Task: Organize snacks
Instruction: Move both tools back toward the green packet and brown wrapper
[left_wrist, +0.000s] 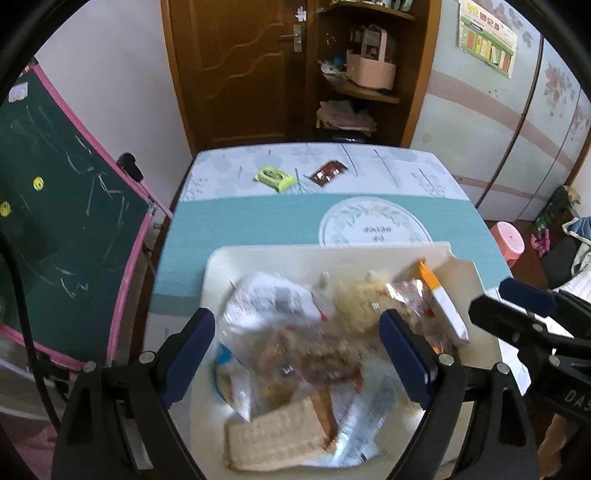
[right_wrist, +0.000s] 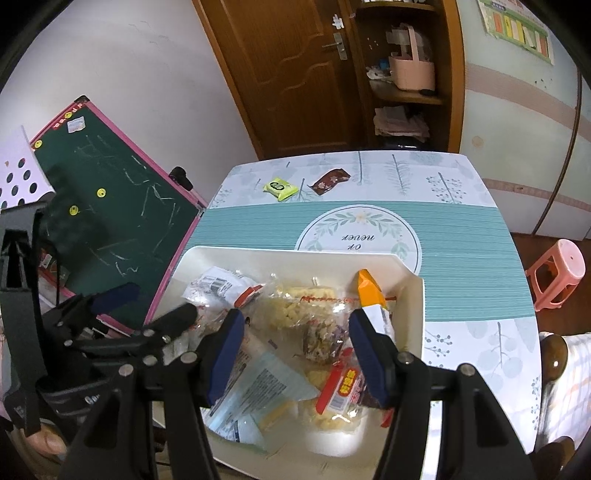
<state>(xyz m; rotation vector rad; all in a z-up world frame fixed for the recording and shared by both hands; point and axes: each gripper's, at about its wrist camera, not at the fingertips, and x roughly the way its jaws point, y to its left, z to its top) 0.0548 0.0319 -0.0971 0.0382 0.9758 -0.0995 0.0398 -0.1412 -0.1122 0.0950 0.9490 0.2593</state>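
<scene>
Behind teal tablecloth (right_wrist: 461, 258), wooden door (right_wrist: 288, 74), chalkboard (right_wrist: 122, 206)

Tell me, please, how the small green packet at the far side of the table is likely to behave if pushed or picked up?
The green packet lies flat on the tablecloth, so it would probably slide, not roll. It looks like a thin sealed wrapper, so likely light and somewhat floppy. Its glossy film may be slippery between jaws.

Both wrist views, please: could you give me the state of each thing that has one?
Left gripper: open above the heap, holding nothing.
Right gripper: open above the heap, holding nothing.
White bin: upright, heaped with snack packets.
Green packet: flat on the table, outside the bin.
Brown packet: flat beside it, outside.
Door: shut.
</scene>
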